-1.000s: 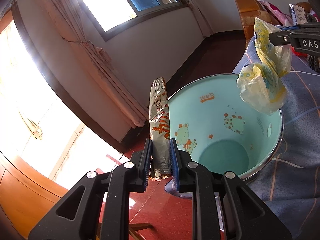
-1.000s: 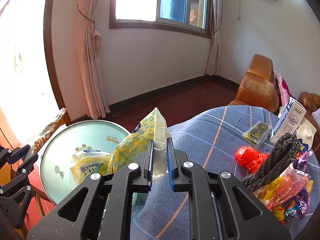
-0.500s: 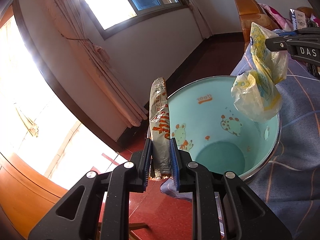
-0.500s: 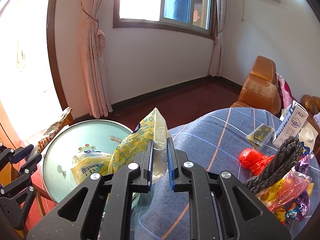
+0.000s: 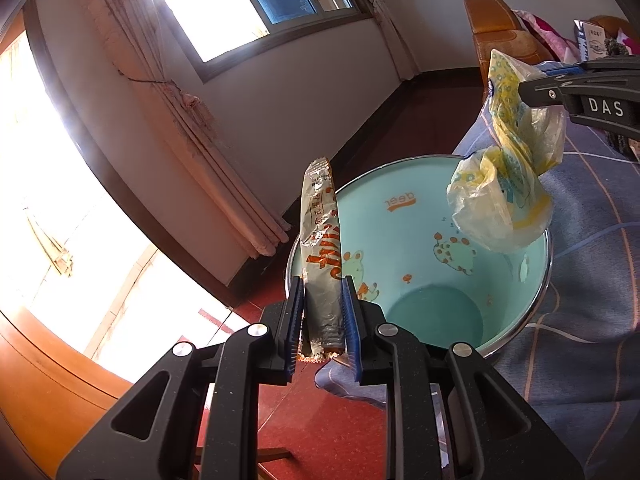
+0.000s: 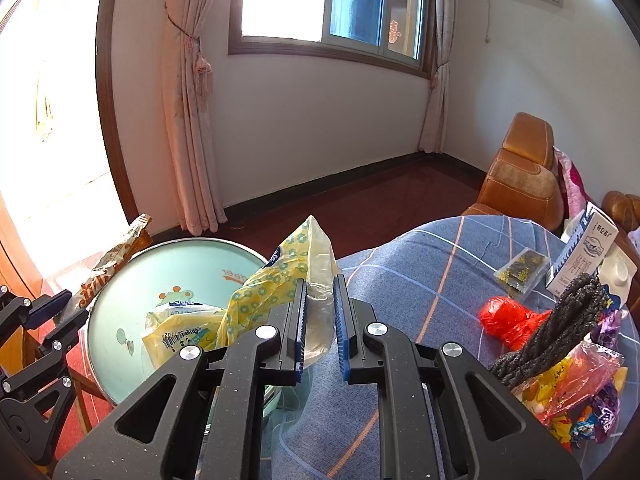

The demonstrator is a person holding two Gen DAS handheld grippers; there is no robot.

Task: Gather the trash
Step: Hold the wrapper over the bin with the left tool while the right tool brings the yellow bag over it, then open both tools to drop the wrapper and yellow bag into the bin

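My left gripper [image 5: 322, 320] is shut on a long silver and orange snack wrapper [image 5: 320, 248], held upright beside the left rim of a light blue cartoon bin [image 5: 420, 216]. My right gripper [image 6: 319, 312] holds a crumpled yellow patterned plastic bag [image 6: 276, 288], with its jaws slightly parted around the bag. The bag [image 5: 504, 200] hangs over the bin's right side. The bin [image 6: 132, 304] also shows in the right wrist view, with my left gripper [image 6: 60, 312] at its left edge.
A table with a blue plaid cloth [image 6: 432, 280] carries more trash: a red bag [image 6: 508, 320], candy wrappers [image 6: 576, 392], a dark rope bundle [image 6: 560, 320], a milk carton [image 6: 584, 256], a small packet [image 6: 520, 268]. Brown chairs [image 6: 520, 176] stand behind.
My right gripper has carried the yellow bag further over the bin and its jaws have parted slightly. My left gripper and its wrapper have hardly moved.
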